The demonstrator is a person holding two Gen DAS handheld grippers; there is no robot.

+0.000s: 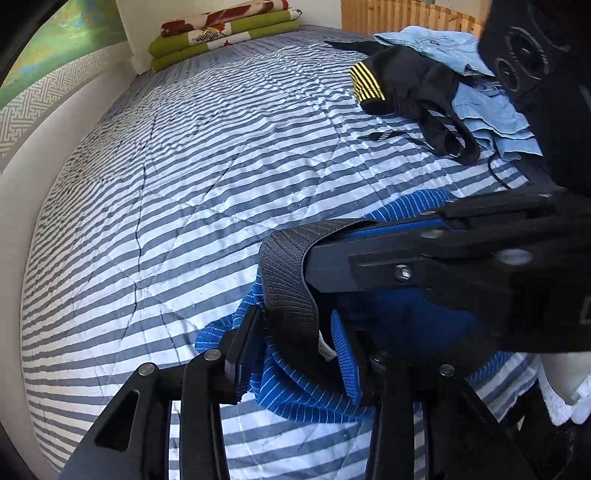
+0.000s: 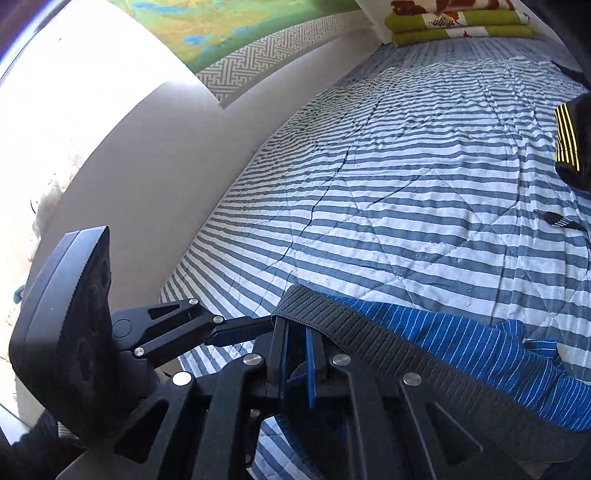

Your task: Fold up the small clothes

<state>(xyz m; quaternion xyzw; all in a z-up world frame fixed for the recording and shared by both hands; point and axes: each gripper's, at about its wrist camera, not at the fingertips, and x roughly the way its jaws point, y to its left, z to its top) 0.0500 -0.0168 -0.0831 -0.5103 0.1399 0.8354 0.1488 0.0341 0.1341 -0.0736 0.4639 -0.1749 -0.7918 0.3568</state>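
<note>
A blue garment with thin white stripes and a black elastic waistband lies bunched at the near edge of the striped quilt. My right gripper is shut on the waistband and the blue cloth under it. In the left wrist view the right gripper reaches in from the right and lifts the band. My left gripper stands with its fingers apart and the bunched cloth loose between them. The right wrist view shows the left gripper coming in from the left, its tips at the end of the band.
A black garment with a yellow-striped cuff and light blue denim clothes are piled at the right. A folded green and red blanket lies at the bed's far end. A pale wall runs along the left.
</note>
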